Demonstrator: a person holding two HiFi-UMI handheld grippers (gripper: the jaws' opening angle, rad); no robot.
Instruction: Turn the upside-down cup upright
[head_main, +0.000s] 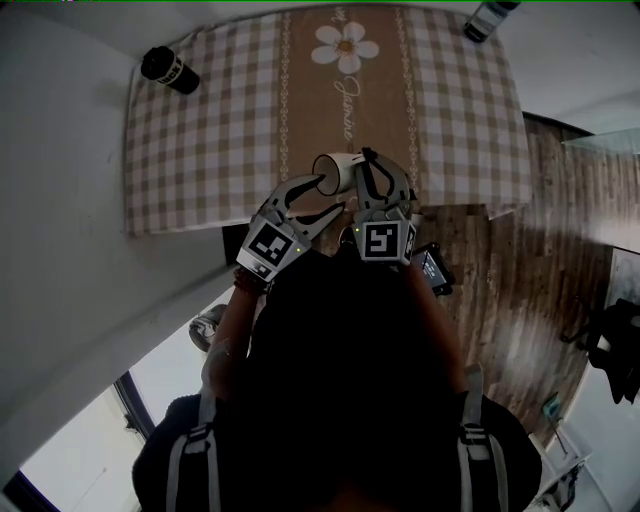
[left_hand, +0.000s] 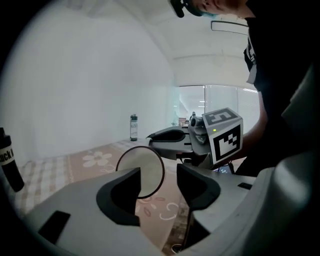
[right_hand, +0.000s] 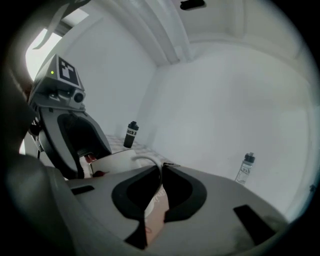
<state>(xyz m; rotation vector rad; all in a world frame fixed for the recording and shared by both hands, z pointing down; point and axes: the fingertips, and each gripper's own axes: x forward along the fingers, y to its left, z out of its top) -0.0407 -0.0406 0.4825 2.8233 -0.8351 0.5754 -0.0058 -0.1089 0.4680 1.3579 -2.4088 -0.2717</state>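
My right claw (right_hand: 161, 169) pinches the cup (head_main: 337, 170), held on its side just above the near edge of the bench (head_main: 200, 150). My left claw (left_hand: 159, 173) stands half-wide facing its mouth, not gripping. Mid-turn, I judge; next I roll it mouth-up and set it down.

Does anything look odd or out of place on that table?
Only the white cup: it is tipped sideways over the checked cloth, pinched by the right gripper, neither upright nor upside down. I see no spill.

Left gripper (left_hand: 159, 176) fingers apart; right gripper (right_hand: 161, 172) fingers pinched shut
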